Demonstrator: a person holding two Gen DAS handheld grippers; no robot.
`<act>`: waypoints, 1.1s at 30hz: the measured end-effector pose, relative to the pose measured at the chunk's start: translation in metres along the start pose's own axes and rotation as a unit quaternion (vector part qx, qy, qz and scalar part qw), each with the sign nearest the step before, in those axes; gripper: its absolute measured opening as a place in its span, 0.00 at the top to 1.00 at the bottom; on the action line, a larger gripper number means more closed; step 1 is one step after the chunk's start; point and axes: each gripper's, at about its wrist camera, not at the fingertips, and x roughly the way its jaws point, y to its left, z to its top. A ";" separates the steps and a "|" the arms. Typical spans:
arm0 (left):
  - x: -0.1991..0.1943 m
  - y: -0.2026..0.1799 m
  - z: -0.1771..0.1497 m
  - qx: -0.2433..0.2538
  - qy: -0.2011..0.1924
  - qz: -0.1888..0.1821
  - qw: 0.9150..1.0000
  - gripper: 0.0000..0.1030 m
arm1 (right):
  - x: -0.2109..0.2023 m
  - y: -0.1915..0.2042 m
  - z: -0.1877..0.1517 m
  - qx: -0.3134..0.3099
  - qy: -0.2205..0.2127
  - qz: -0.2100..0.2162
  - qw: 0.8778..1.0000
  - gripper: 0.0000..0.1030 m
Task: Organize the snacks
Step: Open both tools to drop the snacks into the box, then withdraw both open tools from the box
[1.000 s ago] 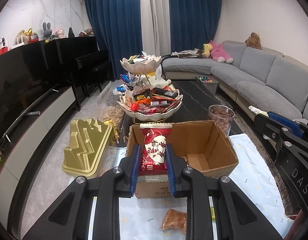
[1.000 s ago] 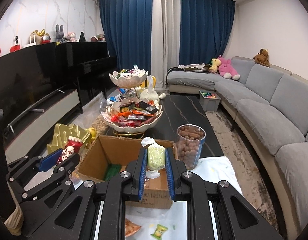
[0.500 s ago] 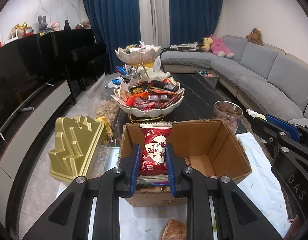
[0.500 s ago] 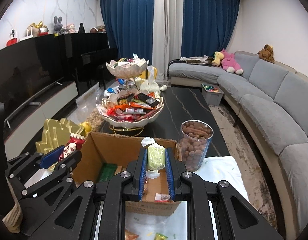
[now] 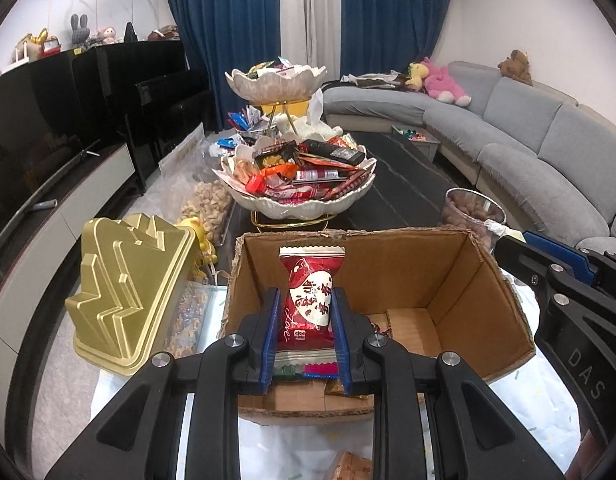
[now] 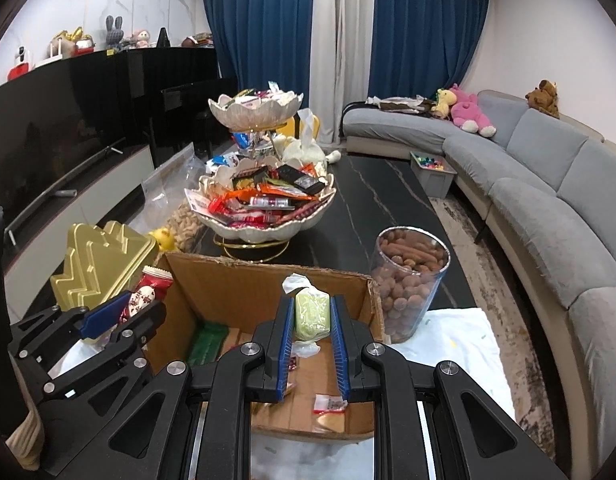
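My left gripper (image 5: 306,300) is shut on a red snack packet (image 5: 308,304) with white lettering, held upright over the open cardboard box (image 5: 447,280). My right gripper (image 6: 311,308) is shut on a pale green wrapped candy (image 6: 311,314), also above the box (image 6: 236,292). A few small packets lie on the box floor, among them a green one (image 6: 206,342). In the right wrist view the left gripper (image 6: 116,312) with its red packet (image 6: 142,296) shows at the box's left wall. The right gripper's fingers (image 5: 547,256) show at the right edge of the left wrist view.
Behind the box stands a two-tier shell bowl (image 5: 300,204) heaped with snacks on the dark table (image 6: 387,200). A glass jar of nuts (image 6: 407,280) is right of the box, a gold ridged lid (image 5: 124,292) left. A white cloth (image 6: 459,344) lies under the box. A grey sofa (image 6: 547,200) runs along the right.
Both grippers have moved forward and down toward the box, each keeping its snack. The box fills more of both views and its floor shows now.
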 end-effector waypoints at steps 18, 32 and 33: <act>-0.018 0.003 0.005 -0.001 -0.018 0.027 0.999 0.31 | -0.010 -0.013 0.006 0.015 -0.014 -0.009 1.000 0.30; -0.056 0.007 0.009 -0.015 -0.035 0.041 0.998 0.19 | -0.056 -0.016 0.011 0.021 -0.042 -0.014 0.999 0.29; -0.060 0.007 0.010 -0.014 -0.037 0.041 0.998 0.19 | -0.059 -0.016 0.011 0.021 -0.043 -0.015 0.999 0.29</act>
